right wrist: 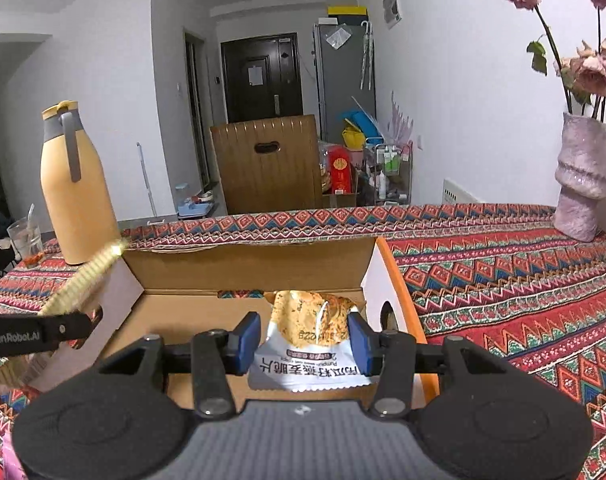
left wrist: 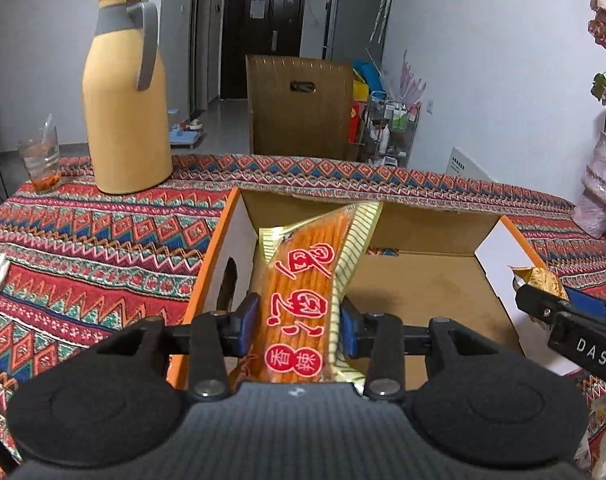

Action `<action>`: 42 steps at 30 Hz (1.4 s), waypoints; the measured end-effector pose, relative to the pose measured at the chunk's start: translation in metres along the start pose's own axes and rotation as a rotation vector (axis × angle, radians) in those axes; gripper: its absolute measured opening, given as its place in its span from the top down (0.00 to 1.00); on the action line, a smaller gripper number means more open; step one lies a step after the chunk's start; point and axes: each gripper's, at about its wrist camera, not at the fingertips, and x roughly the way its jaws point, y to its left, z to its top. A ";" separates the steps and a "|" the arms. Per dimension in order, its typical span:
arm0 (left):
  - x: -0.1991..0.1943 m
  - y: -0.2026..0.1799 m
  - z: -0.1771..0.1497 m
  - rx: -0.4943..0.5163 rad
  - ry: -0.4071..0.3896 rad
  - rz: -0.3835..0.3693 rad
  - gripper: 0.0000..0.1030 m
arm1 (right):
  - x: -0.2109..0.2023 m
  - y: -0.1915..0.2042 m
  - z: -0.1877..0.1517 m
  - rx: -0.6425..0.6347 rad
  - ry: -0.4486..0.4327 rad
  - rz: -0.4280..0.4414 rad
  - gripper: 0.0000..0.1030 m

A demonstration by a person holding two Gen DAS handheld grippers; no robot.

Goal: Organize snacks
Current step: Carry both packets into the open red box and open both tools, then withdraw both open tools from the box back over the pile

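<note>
An open cardboard box (left wrist: 415, 304) with orange edges lies on the patterned tablecloth; it also shows in the right wrist view (right wrist: 247, 268). My left gripper (left wrist: 301, 322) is shut on a long orange snack packet (left wrist: 303, 296) with red characters, held over the box's left side. My right gripper (right wrist: 309, 340) is shut on a white and orange cracker packet (right wrist: 309, 332), held over the box's right side. The right gripper (left wrist: 563, 320) shows at the right edge of the left wrist view, and the left gripper (right wrist: 35, 334) at the left edge of the right wrist view.
A tall yellow thermos jug (left wrist: 123, 96) and a glass (left wrist: 41, 160) stand at the table's far left. A pink vase (right wrist: 583, 176) with dried flowers stands at the far right. A wooden chair (left wrist: 299, 108) is behind the table.
</note>
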 end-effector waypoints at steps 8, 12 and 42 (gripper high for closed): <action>-0.010 0.001 -0.002 -0.008 -0.055 -0.034 0.38 | 0.009 -0.001 -0.005 -0.005 0.039 0.029 0.52; -0.020 0.001 -0.004 -0.020 -0.104 -0.056 0.14 | 0.002 -0.001 -0.006 0.001 0.020 0.032 0.20; -0.090 0.007 0.001 -0.036 -0.188 -0.046 0.00 | -0.078 0.002 0.013 0.010 -0.145 0.011 0.00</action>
